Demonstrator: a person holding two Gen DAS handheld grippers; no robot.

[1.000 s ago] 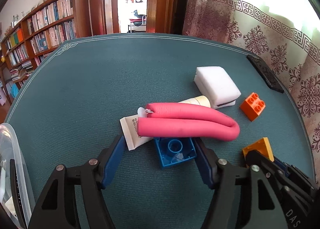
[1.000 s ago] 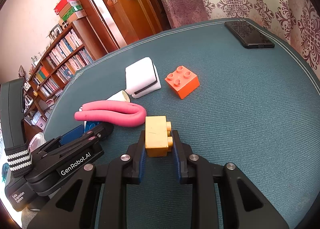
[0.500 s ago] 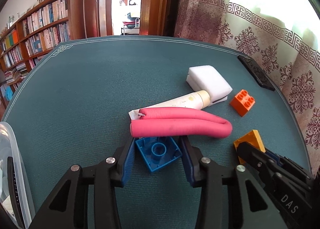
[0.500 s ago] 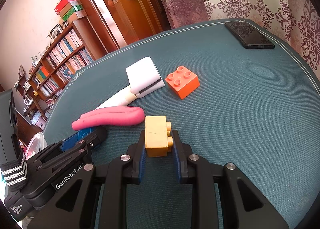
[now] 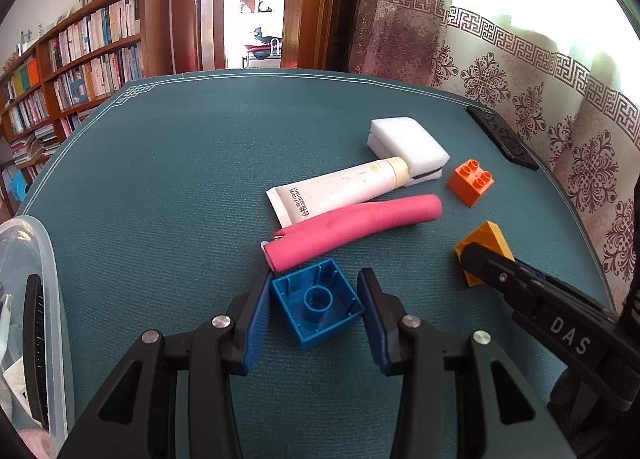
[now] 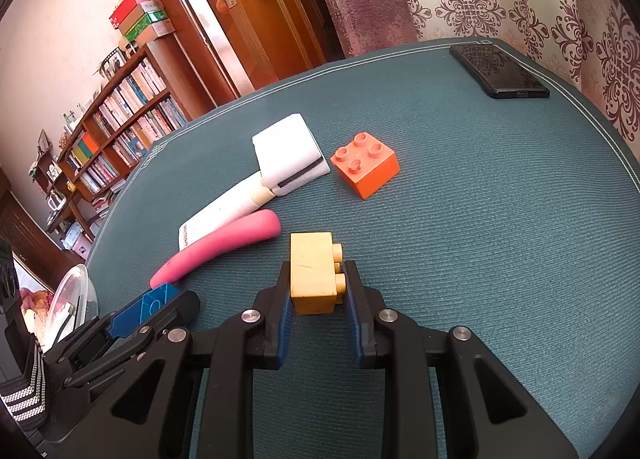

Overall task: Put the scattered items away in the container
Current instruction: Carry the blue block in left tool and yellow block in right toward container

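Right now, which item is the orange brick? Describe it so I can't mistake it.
On the teal table, look just right of the white sponge. The orange brick sits there alone, studs up, ungripped; the yellow brick lies on its side between the right gripper's fingers.

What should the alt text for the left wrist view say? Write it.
The left hand-held gripper grips an upturned blue block on a teal table. Beyond lie a pink foam tube, a white tube, a white sponge and an orange block; a clear container sits at left.
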